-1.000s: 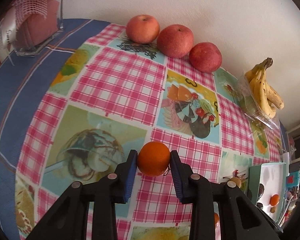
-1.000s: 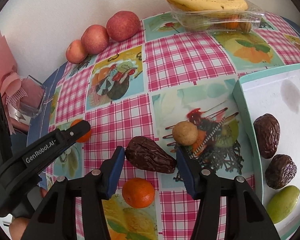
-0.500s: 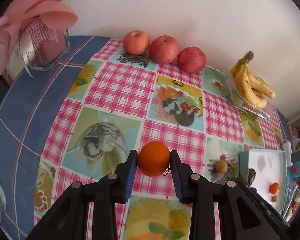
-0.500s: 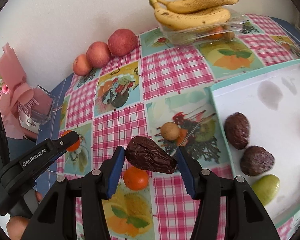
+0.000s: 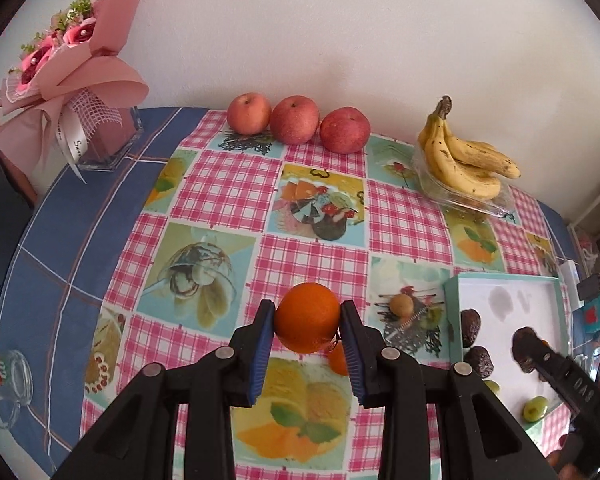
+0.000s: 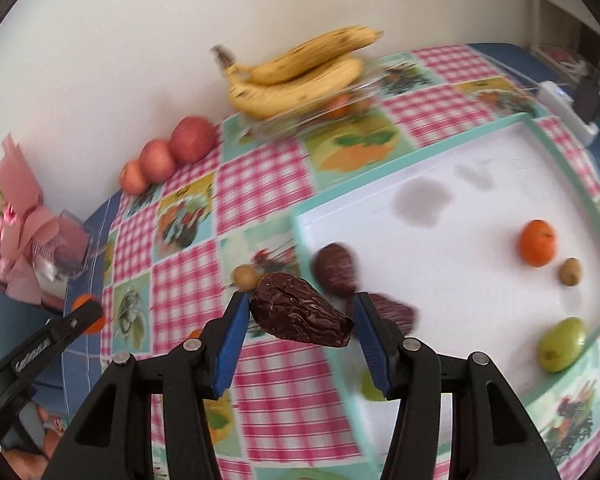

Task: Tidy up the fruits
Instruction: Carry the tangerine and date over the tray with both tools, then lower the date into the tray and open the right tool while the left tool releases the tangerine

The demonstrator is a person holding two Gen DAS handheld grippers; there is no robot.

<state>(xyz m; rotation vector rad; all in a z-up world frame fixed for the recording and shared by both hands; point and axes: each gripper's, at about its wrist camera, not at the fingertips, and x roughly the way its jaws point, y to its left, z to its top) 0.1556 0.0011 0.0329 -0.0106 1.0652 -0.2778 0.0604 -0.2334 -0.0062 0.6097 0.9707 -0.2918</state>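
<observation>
A pink-wrapped bouquet (image 5: pixel 66 52) stands in a clear square vase (image 5: pixel 110 142) at the far left corner, close to the white wall (image 5: pixel 340 20). The table wears a checked pink cloth with fruit and dessert pictures (image 5: pixel 228 184), laid over a blue cloth (image 5: pixel 60 240). An empty glass mug (image 5: pixel 6 384) lies tipped on the blue part near the left edge.
</observation>
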